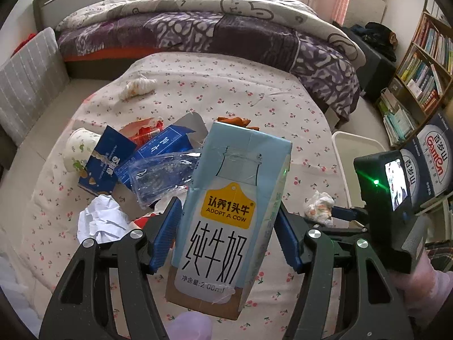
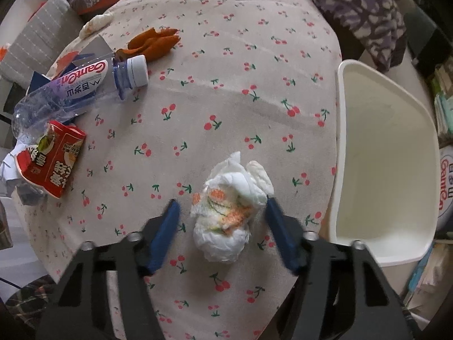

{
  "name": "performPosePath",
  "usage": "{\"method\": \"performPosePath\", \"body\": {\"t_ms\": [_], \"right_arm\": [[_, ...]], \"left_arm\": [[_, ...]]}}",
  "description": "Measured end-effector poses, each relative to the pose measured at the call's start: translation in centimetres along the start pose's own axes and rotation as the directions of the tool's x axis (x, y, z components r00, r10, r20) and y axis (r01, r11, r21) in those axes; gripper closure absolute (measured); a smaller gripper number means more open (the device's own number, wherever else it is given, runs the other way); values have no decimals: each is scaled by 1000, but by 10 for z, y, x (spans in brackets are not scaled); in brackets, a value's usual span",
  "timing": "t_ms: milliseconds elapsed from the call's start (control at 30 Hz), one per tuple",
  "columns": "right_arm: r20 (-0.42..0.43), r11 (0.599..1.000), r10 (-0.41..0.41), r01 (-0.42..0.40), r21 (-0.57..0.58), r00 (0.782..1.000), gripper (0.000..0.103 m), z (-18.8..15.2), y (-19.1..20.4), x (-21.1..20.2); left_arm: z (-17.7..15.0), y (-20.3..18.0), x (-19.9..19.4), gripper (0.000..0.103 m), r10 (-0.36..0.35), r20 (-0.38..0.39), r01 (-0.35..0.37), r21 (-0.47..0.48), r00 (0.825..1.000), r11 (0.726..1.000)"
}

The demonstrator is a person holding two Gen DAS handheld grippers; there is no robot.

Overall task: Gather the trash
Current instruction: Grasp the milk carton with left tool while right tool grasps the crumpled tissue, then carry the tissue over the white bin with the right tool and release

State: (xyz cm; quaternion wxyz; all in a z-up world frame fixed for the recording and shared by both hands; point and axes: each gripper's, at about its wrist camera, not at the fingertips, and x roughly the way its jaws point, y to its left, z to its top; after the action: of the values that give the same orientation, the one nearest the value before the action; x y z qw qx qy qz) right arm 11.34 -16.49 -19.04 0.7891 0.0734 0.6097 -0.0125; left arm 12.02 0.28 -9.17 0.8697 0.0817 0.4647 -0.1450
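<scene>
Left gripper (image 1: 228,223): clamped on the pale blue milk carton (image 1: 226,215), pads pressing both side faces about mid-height, carton lifted above the cherry-print cloth (image 1: 254,90).
Right gripper (image 2: 220,226): jaws apart around the crumpled tissue (image 2: 230,212); the right pad sat at its edge, the left pad stood clear, so no squeeze showed.
Tissue place: on the cloth near 6 o'clock in the right wrist view, with the white bin (image 2: 382,170) at 3 o'clock.
Tissue handling: judged very light, soft and compressible; best pinched across its bulky middle, since loose flaps could tear or slip.
Carton handling: judged light and probably empty, with stiff yet crushable walls; the flat sides suit the pads.
Remaining pile: clear plastic bottle (image 2: 79,90), red snack box (image 2: 53,161) and orange wrapper (image 2: 155,44) lay around 10 o'clock.
</scene>
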Motion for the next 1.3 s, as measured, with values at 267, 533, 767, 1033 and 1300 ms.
{"method": "performPosePath", "body": {"t_ms": [267,533,767,1033,1300], "right_arm": [[48,999,33,-33,-1,998,67,-4,0,-6],[202,997,65,-71,19,977,67,10,-4,-43],[445,999,25,-40,23,895,67,15,-8,-94],[560,997,-18,-25,69,829,67,14,-26,-122],[584,995,-55,-3,98,810,67,10,-44,-131]], "left_arm": [[-2,1,0,42,21,6,-21,-22,1000,1000],[0,2,-13,42,6,94,6,-127,996,992],[9,-5,-37,42,55,229,-11,-190,972,982],[20,-23,-50,42,86,308,-24,-201,948,979],[29,-40,-45,42,54,304,3,-183,951,983]]}}
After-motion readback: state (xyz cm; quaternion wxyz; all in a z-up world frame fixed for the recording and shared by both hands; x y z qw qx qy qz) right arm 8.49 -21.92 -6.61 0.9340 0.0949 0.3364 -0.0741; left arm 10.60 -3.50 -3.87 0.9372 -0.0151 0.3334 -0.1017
